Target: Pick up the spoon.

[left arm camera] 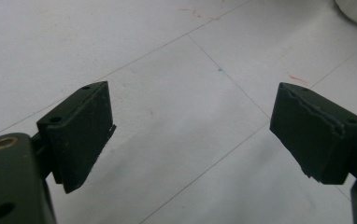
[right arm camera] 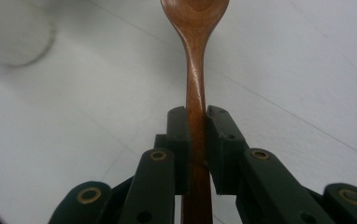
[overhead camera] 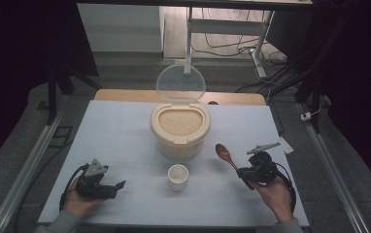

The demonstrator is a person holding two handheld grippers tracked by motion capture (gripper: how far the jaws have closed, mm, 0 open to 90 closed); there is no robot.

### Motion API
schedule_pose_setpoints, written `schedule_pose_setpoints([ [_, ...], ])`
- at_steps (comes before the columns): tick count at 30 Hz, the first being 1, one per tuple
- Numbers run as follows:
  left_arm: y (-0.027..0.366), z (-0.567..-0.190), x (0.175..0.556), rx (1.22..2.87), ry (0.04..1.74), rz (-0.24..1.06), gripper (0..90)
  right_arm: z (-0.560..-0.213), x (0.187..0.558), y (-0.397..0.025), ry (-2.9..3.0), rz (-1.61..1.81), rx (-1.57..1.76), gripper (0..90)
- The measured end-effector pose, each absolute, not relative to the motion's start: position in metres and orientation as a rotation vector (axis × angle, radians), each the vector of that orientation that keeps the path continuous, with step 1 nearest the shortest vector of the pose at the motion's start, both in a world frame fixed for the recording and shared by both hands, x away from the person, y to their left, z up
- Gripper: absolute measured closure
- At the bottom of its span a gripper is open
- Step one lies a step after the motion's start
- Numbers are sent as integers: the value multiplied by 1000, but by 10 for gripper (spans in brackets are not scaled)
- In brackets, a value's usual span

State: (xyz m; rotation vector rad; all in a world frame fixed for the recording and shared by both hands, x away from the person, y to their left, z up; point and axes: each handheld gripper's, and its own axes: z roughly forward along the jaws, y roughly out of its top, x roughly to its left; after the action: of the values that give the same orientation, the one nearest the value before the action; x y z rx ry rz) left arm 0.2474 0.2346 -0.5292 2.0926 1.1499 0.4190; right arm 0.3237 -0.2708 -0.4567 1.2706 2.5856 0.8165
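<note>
The white bench (overhead camera: 125, 131) carries an open rice container (overhead camera: 179, 127) ahead of both tools. A small white cup (overhead camera: 177, 176) stands between them. The right tool (right arm camera: 196, 140) is clenched on a wooden spoon (right arm camera: 195, 60), whose bowl points ahead of it. The left tool (left arm camera: 190, 135) is released, jaws wide apart over bare bench.
</note>
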Motion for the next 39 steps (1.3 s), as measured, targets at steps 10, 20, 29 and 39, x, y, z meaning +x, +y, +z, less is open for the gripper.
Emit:
schedule_pose_setpoints([
  [10,234,-529,248,2094,1150,417,131,-446,315,-268,2662,924,1135,793],
  [20,234,-530,248,2095,1146,416,131,-440,308,-255,2754,1010,990,794],
  [29,234,-530,248,2096,1150,418,129,-437,306,-242,2791,1060,897,793],
  [39,232,-530,249,2103,1152,421,126,-434,306,-224,2820,1093,789,793],
])
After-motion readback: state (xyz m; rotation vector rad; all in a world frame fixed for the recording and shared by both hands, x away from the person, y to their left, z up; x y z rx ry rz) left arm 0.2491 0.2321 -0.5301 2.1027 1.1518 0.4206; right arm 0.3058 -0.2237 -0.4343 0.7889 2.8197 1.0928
